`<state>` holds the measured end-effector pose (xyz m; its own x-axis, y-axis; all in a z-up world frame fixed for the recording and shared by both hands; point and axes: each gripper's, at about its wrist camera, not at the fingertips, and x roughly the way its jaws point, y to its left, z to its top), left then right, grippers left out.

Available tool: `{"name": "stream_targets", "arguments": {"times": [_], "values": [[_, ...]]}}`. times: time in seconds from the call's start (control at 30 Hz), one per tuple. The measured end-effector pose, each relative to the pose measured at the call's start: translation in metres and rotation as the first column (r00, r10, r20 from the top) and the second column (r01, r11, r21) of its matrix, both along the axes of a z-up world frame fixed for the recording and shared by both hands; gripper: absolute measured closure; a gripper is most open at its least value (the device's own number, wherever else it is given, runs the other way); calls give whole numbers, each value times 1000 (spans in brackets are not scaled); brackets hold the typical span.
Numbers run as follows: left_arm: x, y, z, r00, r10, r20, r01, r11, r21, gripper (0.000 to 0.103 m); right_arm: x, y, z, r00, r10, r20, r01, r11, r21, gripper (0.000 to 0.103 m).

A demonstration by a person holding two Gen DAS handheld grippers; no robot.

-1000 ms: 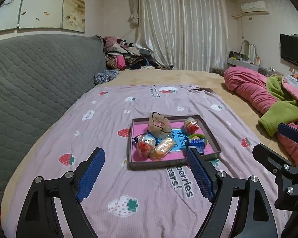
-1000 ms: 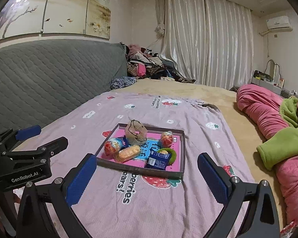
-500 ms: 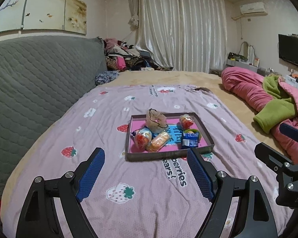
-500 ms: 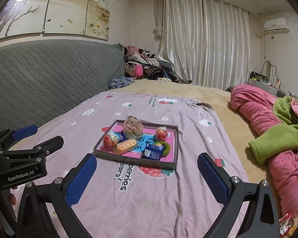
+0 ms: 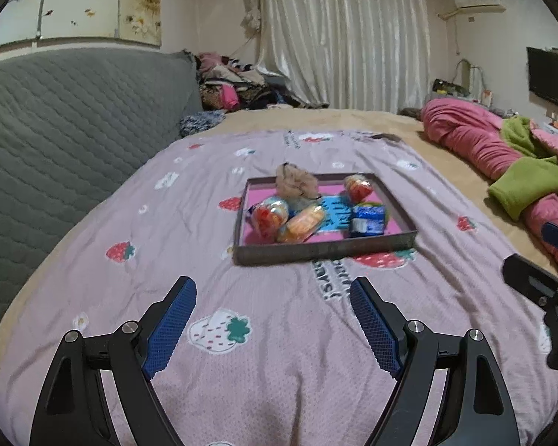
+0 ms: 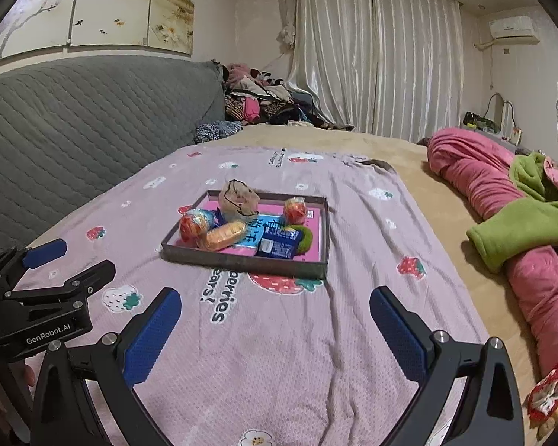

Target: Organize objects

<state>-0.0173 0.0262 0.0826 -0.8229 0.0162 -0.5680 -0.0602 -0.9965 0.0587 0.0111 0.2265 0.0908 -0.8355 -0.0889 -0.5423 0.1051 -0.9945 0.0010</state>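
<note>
Both claws, left (image 5: 273,299) and right (image 6: 275,310), hang spread wide and hold nothing above the bed (image 5: 212,390). The tray (image 5: 323,251) of snacks (wrapped, mostly) sits on the bed ahead, well apart from either claw.

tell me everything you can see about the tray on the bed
The tray is a shallow rectangular box with low dark grey-brown walls and a pink floor bearing a blue printed panel; it looks like cardboard. It lies flat on the strawberry blanket, ahead of both open grippers, untouched. Wrapped snacks lie loose inside it.
</note>
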Motion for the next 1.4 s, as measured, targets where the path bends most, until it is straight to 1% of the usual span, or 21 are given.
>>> {"name": "stream_targets", "arguments": {"times": [0.17,0.27,0.33,0.47,0.6,0.8,1.07,1.4], "values": [[-5,-6,-16,1000,-4,25,3,1000,7,17,-2,2,-16,1000,-6,14,6,1000,-8,0],[-8,-9,-25,999,5,35,-5,1000,2,17,-6,1,-26,999,-9,40,9,1000,-3,0],[-10,-11,-30,999,2,45,-2,1000,13,17,-7,2,-32,999,-14,45,14,1000,-3,0],[-10,-14,-39,999,5,35,-6,1000,23,17,-9,3,-42,998,-15,59,16,1000,-9,0],[-11,-16,-46,1000,3,29,-4,1000,27,17,-10,2,-51,998,-16,68,16,1000,5,0],[-17,-17,-55,999,-4,47,2,999,32,17,-13,3,-60,997,-14,77,14,1000,-1,0],[-21,-8,-66,998,-17,65,16,1000,12,17,-15,3,-68,997,-17,76,17,1000,0,0],[-21,-12,-70,998,-15,54,14,999,29,17,-18,1,-75,997,-7,77,8,1000,-6,0]]}}
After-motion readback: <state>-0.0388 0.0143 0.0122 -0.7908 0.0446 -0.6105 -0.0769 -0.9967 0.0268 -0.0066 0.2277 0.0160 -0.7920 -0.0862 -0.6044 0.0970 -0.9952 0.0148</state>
